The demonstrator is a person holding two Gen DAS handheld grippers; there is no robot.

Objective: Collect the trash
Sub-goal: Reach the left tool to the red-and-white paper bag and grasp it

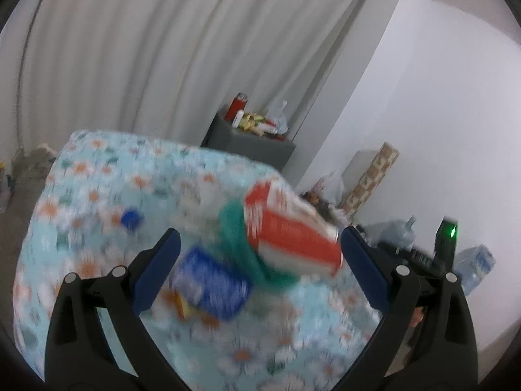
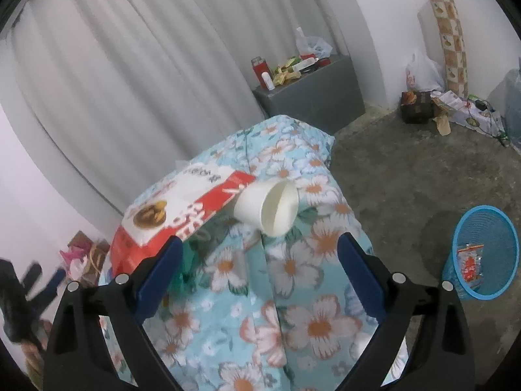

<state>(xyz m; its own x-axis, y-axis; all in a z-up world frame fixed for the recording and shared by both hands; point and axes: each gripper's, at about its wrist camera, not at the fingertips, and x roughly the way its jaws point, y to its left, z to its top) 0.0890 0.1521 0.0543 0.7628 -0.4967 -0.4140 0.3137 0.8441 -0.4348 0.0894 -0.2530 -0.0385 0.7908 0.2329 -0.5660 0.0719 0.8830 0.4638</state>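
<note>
A red and white carton [image 1: 293, 231] [image 2: 176, 208] lies on the floral cloth [image 1: 97, 195] [image 2: 293, 293]. In the blurred left wrist view a blue packet [image 1: 211, 286], a green wrapper [image 1: 247, 244] and a small blue cap [image 1: 132, 218] lie near it. My left gripper [image 1: 259, 251] hangs open above them, holding nothing. A white paper cup [image 2: 268, 207] lies on its side against the carton. My right gripper [image 2: 259, 260] is open just short of the cup. On the floor at the right stands a blue mesh bin [image 2: 482, 251] with a red wrapper [image 2: 470, 260] inside.
A grey cabinet [image 2: 312, 97] [image 1: 247, 140] with bottles and wrappers on top stands by the white curtain [image 2: 130, 65]. Bags, boxes and a patterned roll [image 2: 451, 32] crowd the far corner. The other gripper [image 2: 19, 296] shows at the left edge. Bare concrete floor [image 2: 407, 179] lies right of the cloth.
</note>
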